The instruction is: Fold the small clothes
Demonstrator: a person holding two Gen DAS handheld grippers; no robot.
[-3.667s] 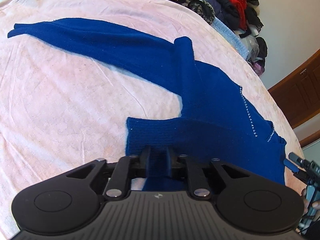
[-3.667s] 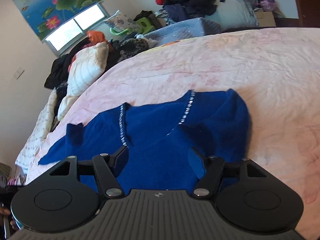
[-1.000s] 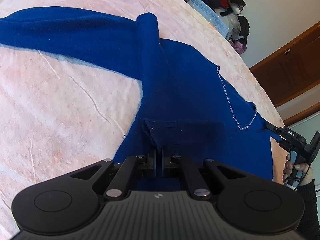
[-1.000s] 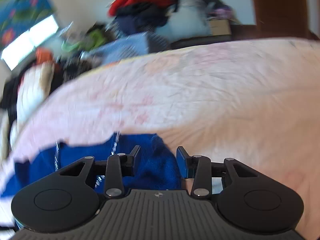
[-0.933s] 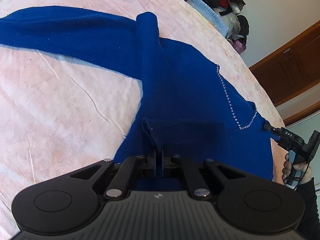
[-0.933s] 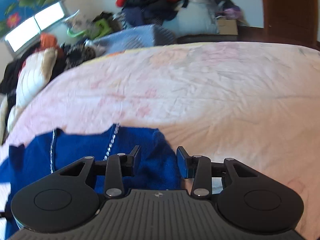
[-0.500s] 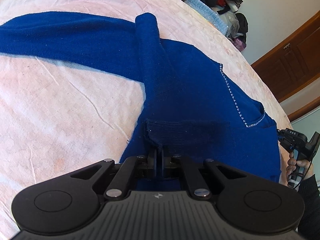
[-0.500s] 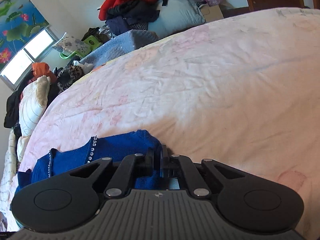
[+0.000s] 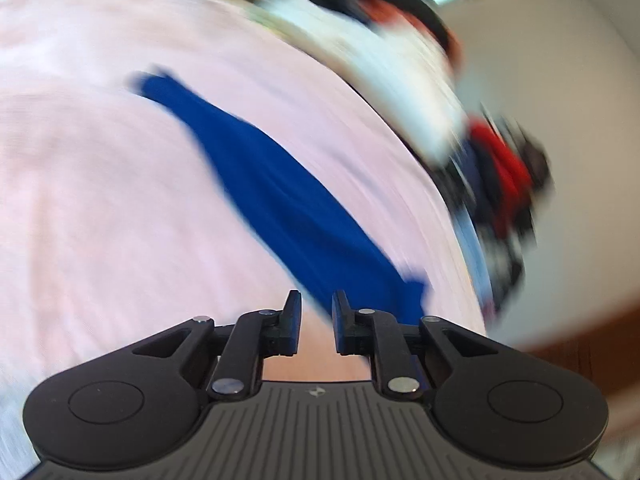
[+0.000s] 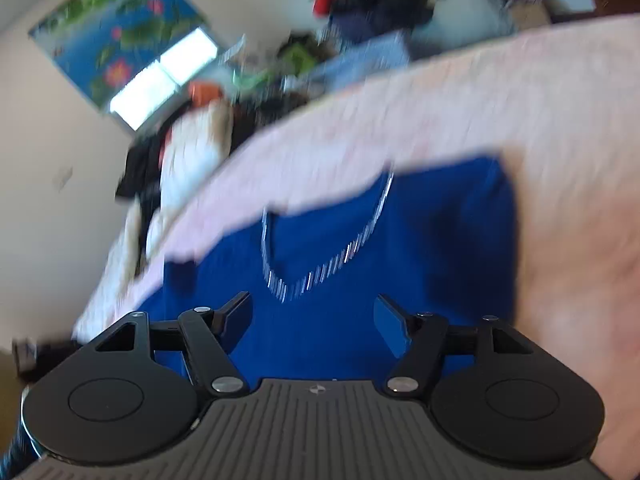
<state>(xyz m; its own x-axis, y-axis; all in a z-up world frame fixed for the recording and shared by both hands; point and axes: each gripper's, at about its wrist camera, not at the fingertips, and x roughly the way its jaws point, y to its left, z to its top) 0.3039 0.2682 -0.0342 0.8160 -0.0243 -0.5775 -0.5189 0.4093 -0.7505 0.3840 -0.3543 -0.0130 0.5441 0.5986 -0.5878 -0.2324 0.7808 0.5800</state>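
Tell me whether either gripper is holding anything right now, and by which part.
Nothing is held. The left gripper is open over the pink bedspread, and the right gripper is open wide above the blue sweater, with no fabric between the fingers.

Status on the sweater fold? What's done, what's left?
Early. Done: blue sweater lies spread on the pink bed, neckline up. In hand: nothing; left gripper and right gripper both have open, empty jaws. Left: one sleeve lies stretched out, unfolded; body folds not visible.
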